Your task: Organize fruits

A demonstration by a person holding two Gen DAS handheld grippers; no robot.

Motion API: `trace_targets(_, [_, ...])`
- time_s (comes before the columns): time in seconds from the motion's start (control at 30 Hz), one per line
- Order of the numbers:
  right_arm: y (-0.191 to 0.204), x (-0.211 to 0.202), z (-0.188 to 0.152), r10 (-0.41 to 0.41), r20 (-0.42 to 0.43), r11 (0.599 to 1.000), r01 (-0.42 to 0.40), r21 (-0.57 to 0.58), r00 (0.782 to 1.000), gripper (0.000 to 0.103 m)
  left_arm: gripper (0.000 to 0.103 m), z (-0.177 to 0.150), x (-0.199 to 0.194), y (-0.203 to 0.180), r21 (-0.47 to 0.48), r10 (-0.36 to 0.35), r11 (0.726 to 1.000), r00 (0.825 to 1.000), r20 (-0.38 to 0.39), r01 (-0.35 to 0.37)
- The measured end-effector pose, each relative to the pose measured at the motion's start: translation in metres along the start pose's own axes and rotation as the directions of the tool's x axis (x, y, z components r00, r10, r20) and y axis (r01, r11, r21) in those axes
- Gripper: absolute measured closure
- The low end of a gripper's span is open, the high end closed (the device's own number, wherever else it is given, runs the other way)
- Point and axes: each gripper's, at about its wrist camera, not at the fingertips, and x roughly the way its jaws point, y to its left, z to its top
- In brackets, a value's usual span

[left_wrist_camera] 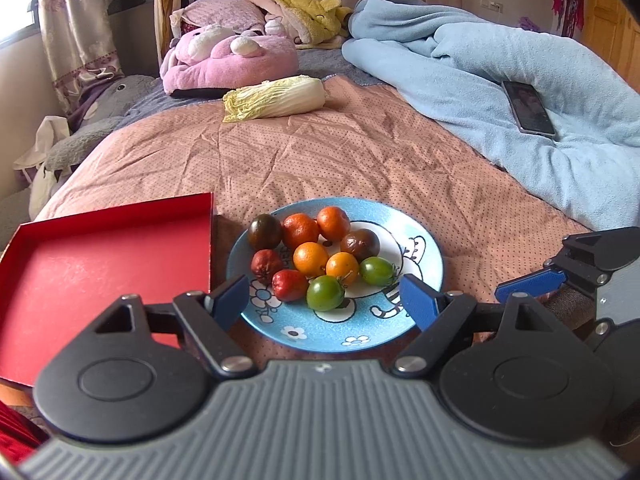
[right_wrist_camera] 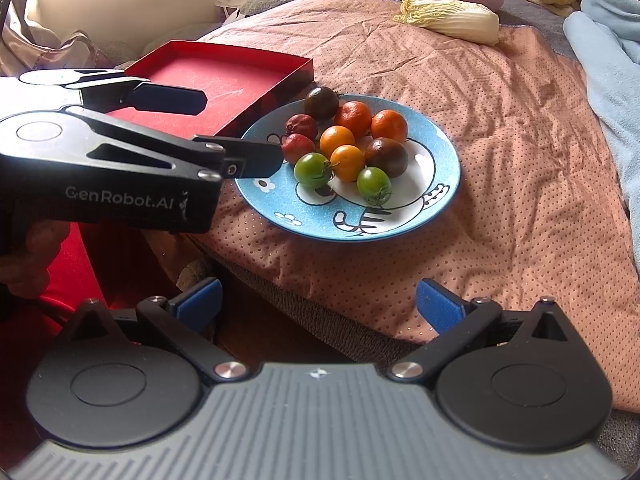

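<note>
A blue patterned plate (left_wrist_camera: 424, 248) on the bed holds several small fruits: orange ones (left_wrist_camera: 310, 258), two green tomatoes (left_wrist_camera: 325, 293), two dark ones (left_wrist_camera: 265, 231) and two wrinkled red ones (left_wrist_camera: 289, 285). The plate also shows in the right wrist view (right_wrist_camera: 444, 184). An empty red tray (left_wrist_camera: 100, 264) lies left of the plate; it also shows in the right wrist view (right_wrist_camera: 224, 80). My left gripper (left_wrist_camera: 324, 302) is open and empty, just above the plate's near rim. In the right wrist view the left gripper (right_wrist_camera: 232, 132) reaches over the plate's left edge. My right gripper (right_wrist_camera: 318, 306) is open and empty, off the bed's near edge.
A napa cabbage (left_wrist_camera: 276, 98) lies farther up the pink dotted bedspread (left_wrist_camera: 360, 152). A light blue blanket (left_wrist_camera: 520, 80) with a phone (left_wrist_camera: 528, 108) on it fills the right side. Pink and yellow plush toys (left_wrist_camera: 228, 56) lie by the headboard.
</note>
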Motion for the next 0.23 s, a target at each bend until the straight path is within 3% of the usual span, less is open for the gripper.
trace_targets(0.23, [-0.0018,0.0006,0.0033,-0.004,0.005,1.0,0.004,0.003,1.0,0.0,0.021,0.0005,0.0029,-0.0001,-0.006,0.001,1.0,1.0,-0.022,-0.001])
